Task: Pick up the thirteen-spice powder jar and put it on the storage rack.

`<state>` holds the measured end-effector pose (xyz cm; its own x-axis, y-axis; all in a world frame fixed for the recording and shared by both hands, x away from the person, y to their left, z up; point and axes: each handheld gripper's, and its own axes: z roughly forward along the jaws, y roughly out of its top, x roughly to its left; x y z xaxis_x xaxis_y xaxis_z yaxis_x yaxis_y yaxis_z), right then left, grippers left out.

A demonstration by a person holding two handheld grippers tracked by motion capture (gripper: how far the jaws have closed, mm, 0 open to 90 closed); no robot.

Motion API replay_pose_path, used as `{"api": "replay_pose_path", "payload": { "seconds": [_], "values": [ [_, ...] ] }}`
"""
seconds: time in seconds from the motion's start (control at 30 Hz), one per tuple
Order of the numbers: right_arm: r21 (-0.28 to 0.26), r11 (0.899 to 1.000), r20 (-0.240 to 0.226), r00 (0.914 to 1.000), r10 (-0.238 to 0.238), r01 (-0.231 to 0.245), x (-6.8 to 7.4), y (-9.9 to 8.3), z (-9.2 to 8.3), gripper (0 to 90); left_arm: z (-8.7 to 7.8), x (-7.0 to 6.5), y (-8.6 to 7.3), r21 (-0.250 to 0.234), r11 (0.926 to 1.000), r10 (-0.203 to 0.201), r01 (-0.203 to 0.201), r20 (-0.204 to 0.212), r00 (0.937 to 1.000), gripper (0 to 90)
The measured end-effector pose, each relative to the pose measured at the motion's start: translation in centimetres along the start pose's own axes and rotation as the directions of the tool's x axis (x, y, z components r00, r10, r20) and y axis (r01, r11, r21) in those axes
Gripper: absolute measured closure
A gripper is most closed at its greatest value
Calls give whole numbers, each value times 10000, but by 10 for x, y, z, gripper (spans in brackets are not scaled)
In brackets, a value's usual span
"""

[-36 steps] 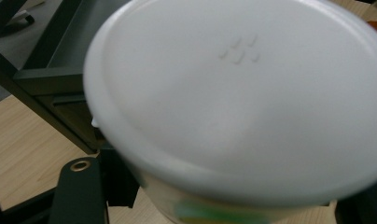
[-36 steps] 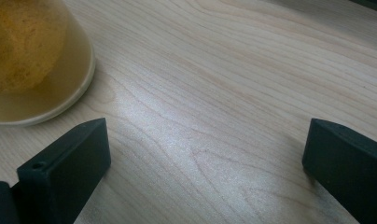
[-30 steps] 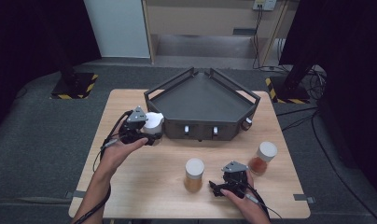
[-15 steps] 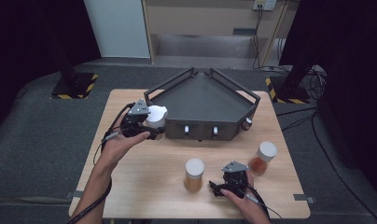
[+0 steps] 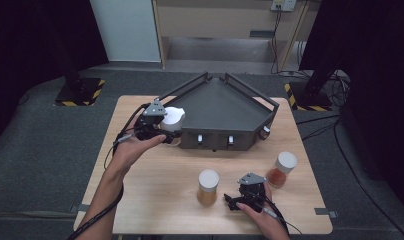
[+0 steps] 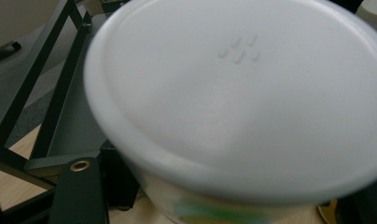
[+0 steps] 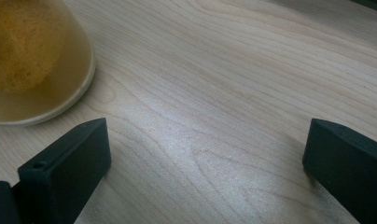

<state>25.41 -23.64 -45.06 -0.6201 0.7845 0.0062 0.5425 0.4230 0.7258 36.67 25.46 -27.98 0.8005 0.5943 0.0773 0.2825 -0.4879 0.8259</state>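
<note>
The left gripper is clamped on a white-lidded jar, held at the left corner of the dark tray, seemingly above the table. The right gripper rests there with jaws apart, near the yellow jar.

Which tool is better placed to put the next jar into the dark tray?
Left. The left tool already holds a white-lidded jar at the edge of the dark tray. The right tool rests open on the table beside the jar of yellow contents, holding nothing.
</note>
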Motion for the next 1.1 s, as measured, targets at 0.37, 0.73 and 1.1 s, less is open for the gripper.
{"api": "replay_pose_path", "payload": {
  "seconds": [0.37,0.73,1.1],
  "values": [
    [10,10000,3,10000,-3,3,0,0,0,11,9,5,10,-66,10000,-56,56,-38,10000,293],
    [1,10000,14,10000,-37,37,0,0,0,11,17,8,16,-270,9996,-66,64,-43,10000,293],
    [1,10000,11,10000,-35,35,0,0,0,11,29,12,26,-246,9997,-11,9,-84,10000,293]
  ]
}}
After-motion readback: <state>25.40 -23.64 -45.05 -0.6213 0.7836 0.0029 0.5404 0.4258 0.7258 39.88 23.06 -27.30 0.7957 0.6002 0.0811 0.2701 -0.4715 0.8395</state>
